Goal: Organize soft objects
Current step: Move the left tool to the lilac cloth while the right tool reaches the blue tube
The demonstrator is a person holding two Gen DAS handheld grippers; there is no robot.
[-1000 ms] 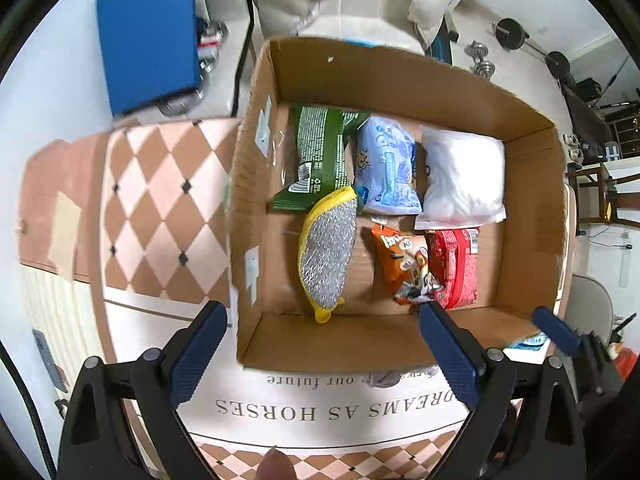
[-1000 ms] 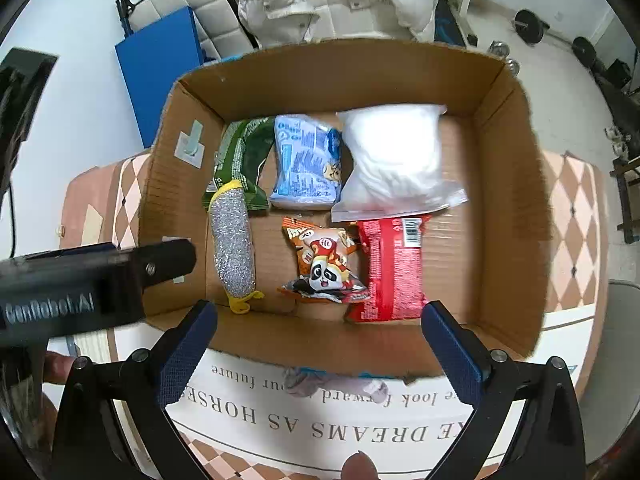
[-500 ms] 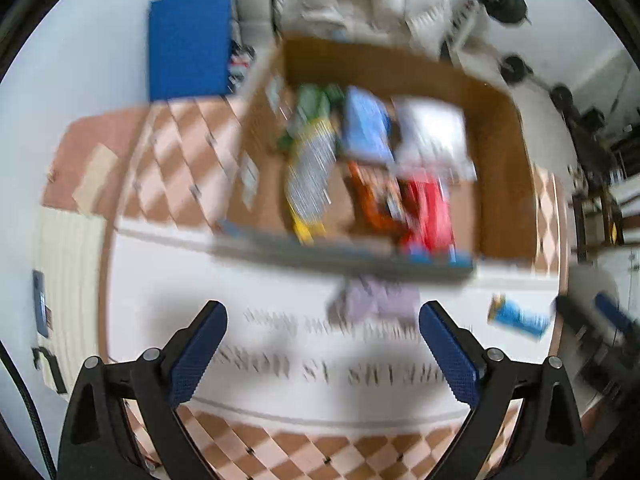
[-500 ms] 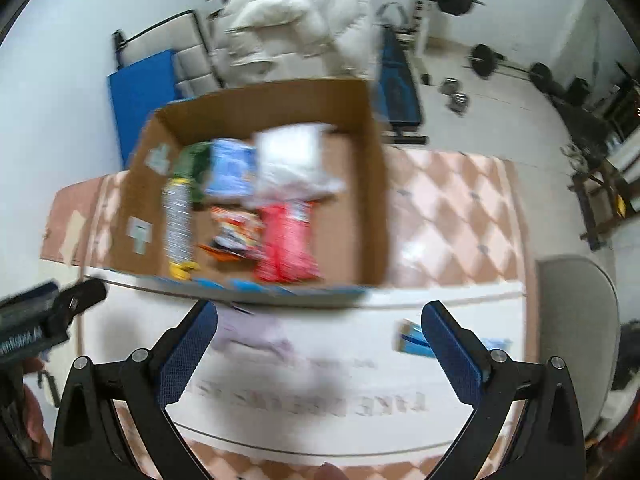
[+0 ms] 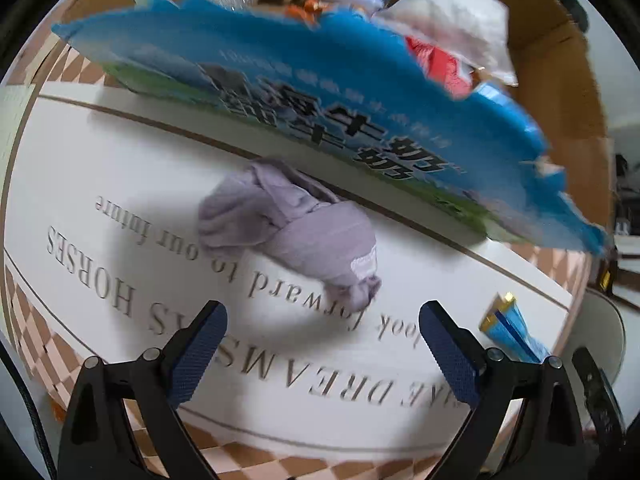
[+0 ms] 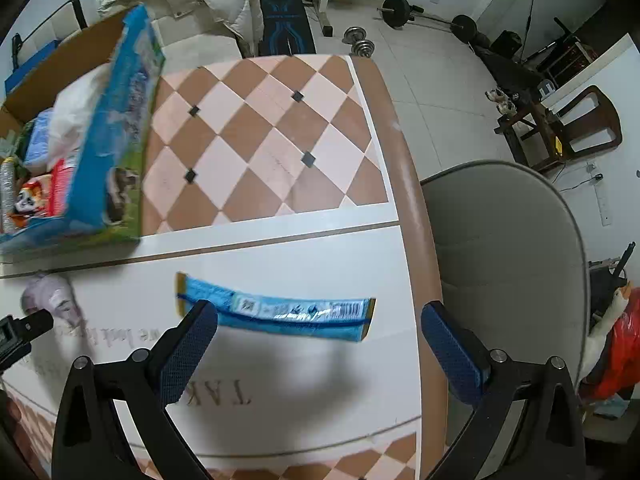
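Grippers dropped from above box (image 5: 560, 40), left (image 5: 322, 334) near lilac cloth (image 5: 296, 228), right (image 6: 320, 334) over blue packet (image 6: 276, 312), jaws released, seemingly empty.

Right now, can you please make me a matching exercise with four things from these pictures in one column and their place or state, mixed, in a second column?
Things:
1. lilac cloth
2. blue packet
3. cardboard box
4. left hand-held gripper

Places or states:
A. holds snack bags and a scrubber
B. open, with nothing between its fingers
C. lies long on the white table part, ahead of the right hand-held gripper
D. crumpled on the printed words, in front of the box

Pairs: 1-D, 2-C, 3-A, 4-B
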